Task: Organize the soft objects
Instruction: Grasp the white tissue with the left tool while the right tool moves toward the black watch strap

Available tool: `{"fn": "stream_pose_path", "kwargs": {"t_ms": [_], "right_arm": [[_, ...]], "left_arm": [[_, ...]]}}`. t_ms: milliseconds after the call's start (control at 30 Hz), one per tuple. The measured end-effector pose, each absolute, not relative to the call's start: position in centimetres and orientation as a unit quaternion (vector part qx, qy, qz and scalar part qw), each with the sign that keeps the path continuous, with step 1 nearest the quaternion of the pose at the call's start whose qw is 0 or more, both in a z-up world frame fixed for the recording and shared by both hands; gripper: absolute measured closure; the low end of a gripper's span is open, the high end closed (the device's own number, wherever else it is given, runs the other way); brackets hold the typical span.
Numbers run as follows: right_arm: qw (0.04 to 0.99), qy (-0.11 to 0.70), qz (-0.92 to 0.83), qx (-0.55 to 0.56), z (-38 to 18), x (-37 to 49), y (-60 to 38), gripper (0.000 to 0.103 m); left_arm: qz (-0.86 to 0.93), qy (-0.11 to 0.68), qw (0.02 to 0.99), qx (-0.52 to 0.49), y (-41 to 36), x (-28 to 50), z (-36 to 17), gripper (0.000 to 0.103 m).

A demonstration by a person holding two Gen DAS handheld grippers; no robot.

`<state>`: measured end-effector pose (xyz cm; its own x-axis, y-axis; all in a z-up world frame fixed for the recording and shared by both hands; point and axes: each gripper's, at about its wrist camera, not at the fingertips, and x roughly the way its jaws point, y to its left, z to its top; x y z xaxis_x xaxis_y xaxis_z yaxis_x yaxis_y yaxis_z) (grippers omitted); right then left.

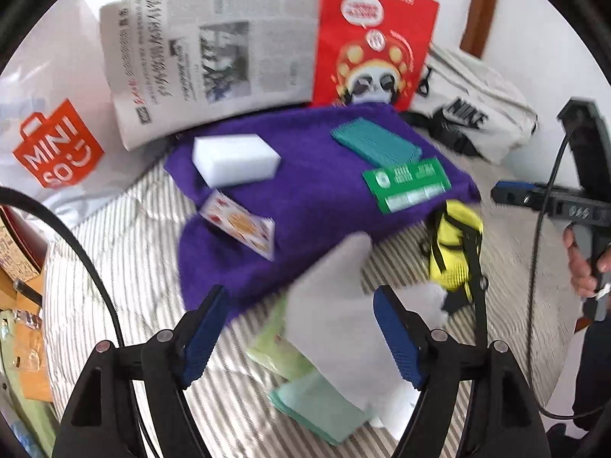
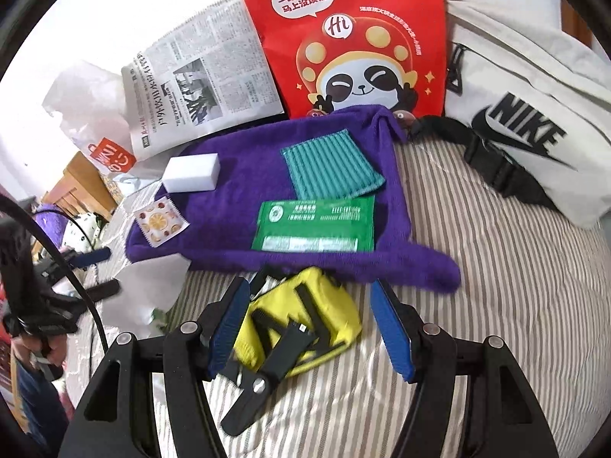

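The left hand-held gripper (image 1: 298,337) hung with its jaws apart above a grey cloth (image 1: 336,305) and green packets (image 1: 305,385) near the bed's (image 1: 126,278) front edge; the blur hid whether the pads touched the cloth. Further back a purple towel (image 1: 305,210) carried a white sponge (image 1: 235,158), a teal cloth (image 1: 376,145), a green sachet (image 1: 406,185) and a fruit-print packet (image 1: 238,225). A yellow pouch (image 1: 454,248) lay by the towel's right corner. The right hand-held gripper (image 1: 511,194) showed at the right.

My left gripper (image 1: 298,337) is black plastic with ribbed blue finger pads (image 1: 200,337) and silver pivot screws; the right gripper (image 2: 311,330) matches it. Black cables trail from both. Dark sleeve.
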<state>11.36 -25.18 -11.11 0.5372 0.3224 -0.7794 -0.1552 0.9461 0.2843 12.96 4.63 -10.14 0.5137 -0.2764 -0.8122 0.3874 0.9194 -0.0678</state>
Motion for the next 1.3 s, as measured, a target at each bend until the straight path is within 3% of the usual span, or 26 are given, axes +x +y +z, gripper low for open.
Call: {"fn": "stream_pose_path", "kwargs": {"t_ms": [233,267,300,333,467,833,1000,1133,1233,1300], "right_arm": [[0.865,0.471,0.141,0.098,-11.6,8.2,-24.8,0.037],[0.864,0.472,0.141,0.100,-11.7,7.8,-24.8,0.037],[0.863,0.473,0.141,0.104,-11.9,7.5,-24.9,0.037],[0.862,0.475,0.141,0.108,-12.0,7.2,-25.0,0.037],[0.856,0.481,0.142,0.122,-12.7,6.2,-25.3,0.037],[0.848,0.491,0.145,0.139,-13.4,5.3,-25.1,0.037],[0.844,0.499,0.144,0.138,-13.9,5.3,-25.0,0.037],[0.843,0.500,0.141,0.141,-14.1,5.4,-25.4,0.037],[0.842,0.501,0.138,0.144,-14.2,5.5,-25.6,0.037],[0.842,0.501,0.137,0.146,-14.3,5.6,-25.7,0.037]], "left_arm": [[-0.213,0.484,0.848,0.018,3.1,12.3,-12.5,0.030],[-0.221,0.493,0.841,-0.002,3.1,12.6,-12.9,0.042],[-0.229,0.496,0.838,-0.013,3.0,12.8,-13.2,0.069],[-0.232,0.496,0.837,-0.017,2.9,12.9,-13.3,0.080],[-0.223,0.493,0.841,-0.013,2.4,13.1,-13.5,0.092],[-0.237,0.488,0.840,0.019,0.8,12.3,-12.9,0.093],[-0.245,0.492,0.835,0.024,-0.8,12.9,-13.4,0.079],[-0.214,0.509,0.830,0.077,-2.5,13.8,-14.8,0.079],[-0.233,0.508,0.827,0.070,-2.9,14.1,-15.1,0.094],[-0.238,0.507,0.826,0.068,-3.0,14.1,-15.2,0.094]]}}
